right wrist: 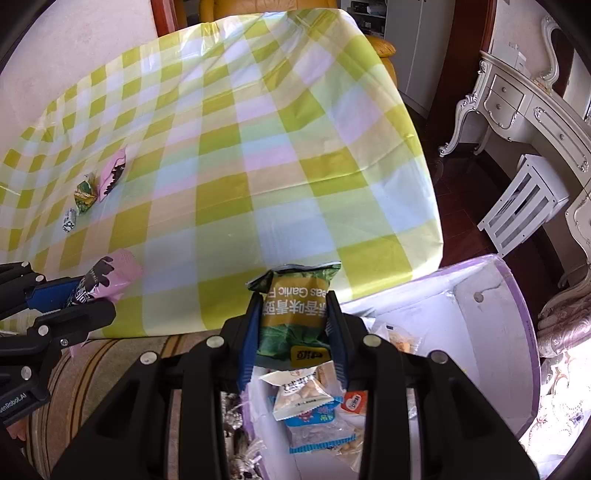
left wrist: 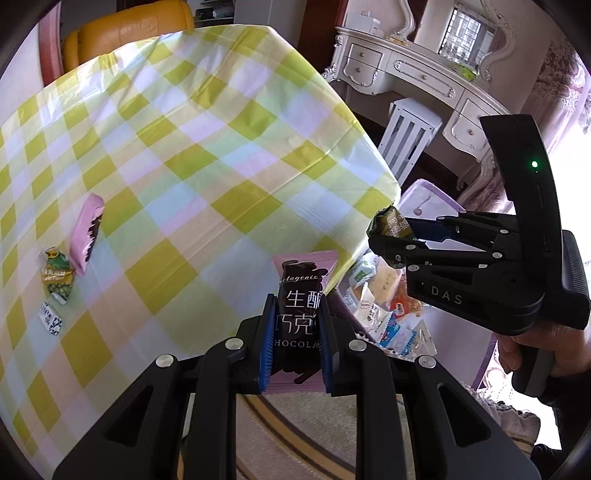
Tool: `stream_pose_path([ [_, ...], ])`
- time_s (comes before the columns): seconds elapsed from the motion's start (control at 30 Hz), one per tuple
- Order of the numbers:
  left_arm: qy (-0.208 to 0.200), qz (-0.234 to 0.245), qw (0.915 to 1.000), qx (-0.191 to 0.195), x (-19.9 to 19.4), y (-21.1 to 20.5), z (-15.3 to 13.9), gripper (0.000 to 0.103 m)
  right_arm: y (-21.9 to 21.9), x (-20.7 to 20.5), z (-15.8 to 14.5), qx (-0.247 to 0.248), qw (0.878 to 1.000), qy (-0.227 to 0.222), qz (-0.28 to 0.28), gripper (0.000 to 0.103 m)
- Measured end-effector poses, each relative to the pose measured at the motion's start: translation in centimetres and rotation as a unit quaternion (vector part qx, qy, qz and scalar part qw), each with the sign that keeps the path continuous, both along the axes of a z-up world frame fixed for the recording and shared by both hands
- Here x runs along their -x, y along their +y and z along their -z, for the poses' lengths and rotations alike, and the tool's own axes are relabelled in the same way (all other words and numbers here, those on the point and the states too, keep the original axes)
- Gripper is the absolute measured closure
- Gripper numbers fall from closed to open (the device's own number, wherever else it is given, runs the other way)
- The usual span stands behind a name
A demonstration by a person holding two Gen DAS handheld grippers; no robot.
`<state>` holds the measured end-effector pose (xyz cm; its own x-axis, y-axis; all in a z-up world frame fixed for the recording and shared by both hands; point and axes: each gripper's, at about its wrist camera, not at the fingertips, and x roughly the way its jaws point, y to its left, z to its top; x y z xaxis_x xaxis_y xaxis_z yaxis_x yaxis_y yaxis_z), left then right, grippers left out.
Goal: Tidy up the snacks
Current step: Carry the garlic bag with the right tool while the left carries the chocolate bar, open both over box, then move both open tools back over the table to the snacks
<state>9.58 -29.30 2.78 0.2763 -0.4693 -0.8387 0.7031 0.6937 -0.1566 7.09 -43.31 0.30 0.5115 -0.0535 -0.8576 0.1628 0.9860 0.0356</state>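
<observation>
My left gripper [left wrist: 297, 321] is shut on a pink and brown chocolate packet [left wrist: 300, 291], held off the near edge of the table. It also shows in the right wrist view [right wrist: 79, 295] with the packet [right wrist: 110, 271]. My right gripper [right wrist: 293, 325] is shut on a green garlic-peas packet [right wrist: 295, 306], above a purple box [right wrist: 517, 332] of snacks [right wrist: 306, 406]. In the left wrist view this gripper [left wrist: 391, 236] holds the green packet [left wrist: 389, 221] over the box [left wrist: 424, 195]. A pink packet [left wrist: 86, 232], a green packet [left wrist: 57, 271] and a small white packet [left wrist: 50, 317] lie on the tablecloth.
The table has a yellow-green checked cloth [left wrist: 207, 155]. A white dresser [left wrist: 424, 74] and a white slatted stool [left wrist: 406, 133] stand to the right. An orange chair [left wrist: 129, 29] is behind the table. A striped rug [right wrist: 110, 369] lies below.
</observation>
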Motion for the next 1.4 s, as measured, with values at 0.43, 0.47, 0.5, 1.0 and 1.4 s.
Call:
stream_pose_path([
  [0.43,0.039,0.099,0.9939,-0.030,2.4,-8.0,2.3,0.083,-5.6,3.0,3.0,-0.002,0.998,0.035,0.060,0.069],
  [0.47,0.041,0.106,0.9929,-0.035,2.6,-8.5,2.5,0.083,-5.9,3.2,3.1,-0.002,0.997,0.037,0.064,0.069],
  [0.5,0.042,0.111,0.9923,-0.037,2.9,-8.7,2.5,0.082,-6.1,3.3,3.3,-0.002,0.997,0.038,0.066,0.069],
  [1.0,0.057,0.123,0.9903,-0.029,3.5,-9.2,2.7,0.063,-7.2,3.9,3.6,0.001,0.995,0.042,0.087,0.058],
  [1.4,0.051,0.076,0.9958,-0.001,1.6,-7.0,1.9,0.060,-6.3,3.1,2.3,0.001,0.996,0.027,0.083,0.037],
])
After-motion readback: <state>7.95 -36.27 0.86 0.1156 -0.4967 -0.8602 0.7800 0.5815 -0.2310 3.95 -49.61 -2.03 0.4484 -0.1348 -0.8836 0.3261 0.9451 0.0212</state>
